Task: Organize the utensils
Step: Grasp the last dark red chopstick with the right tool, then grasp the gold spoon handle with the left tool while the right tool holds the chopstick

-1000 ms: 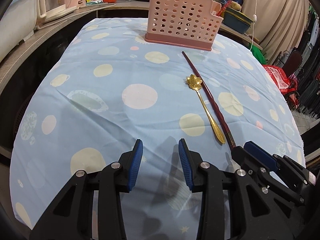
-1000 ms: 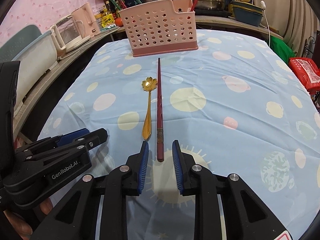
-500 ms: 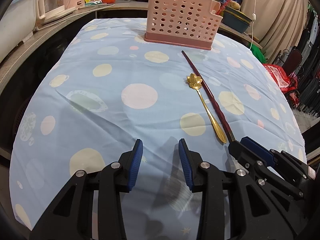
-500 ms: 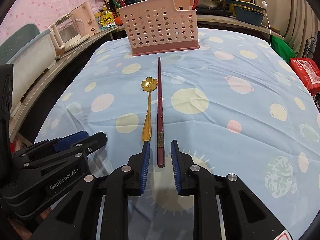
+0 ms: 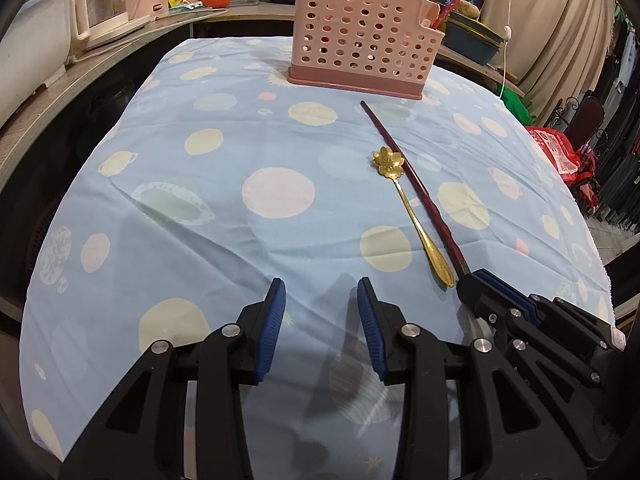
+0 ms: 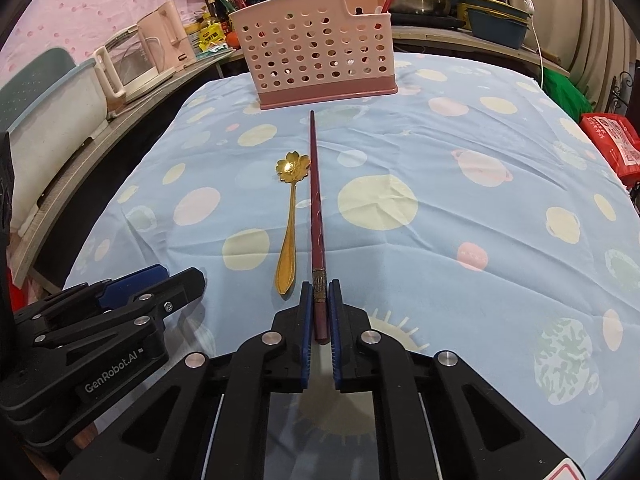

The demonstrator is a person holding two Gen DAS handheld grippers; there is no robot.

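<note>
The right gripper (image 6: 319, 308) pinches the butt of the dark red chopstick (image 6: 316, 200) lying on the tablecloth (image 6: 460, 240); thin, stiff, likely light, it may pivot; the left gripper (image 5: 320, 320) gapes empty.

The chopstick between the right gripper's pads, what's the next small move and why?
Probably lift it straight up. The right gripper looks closed on the chopstick's near end, while the rest lies flat on the tablecloth close beside the gold spoon. A vertical lift avoids nudging the spoon before heading to the pink basket.
</note>
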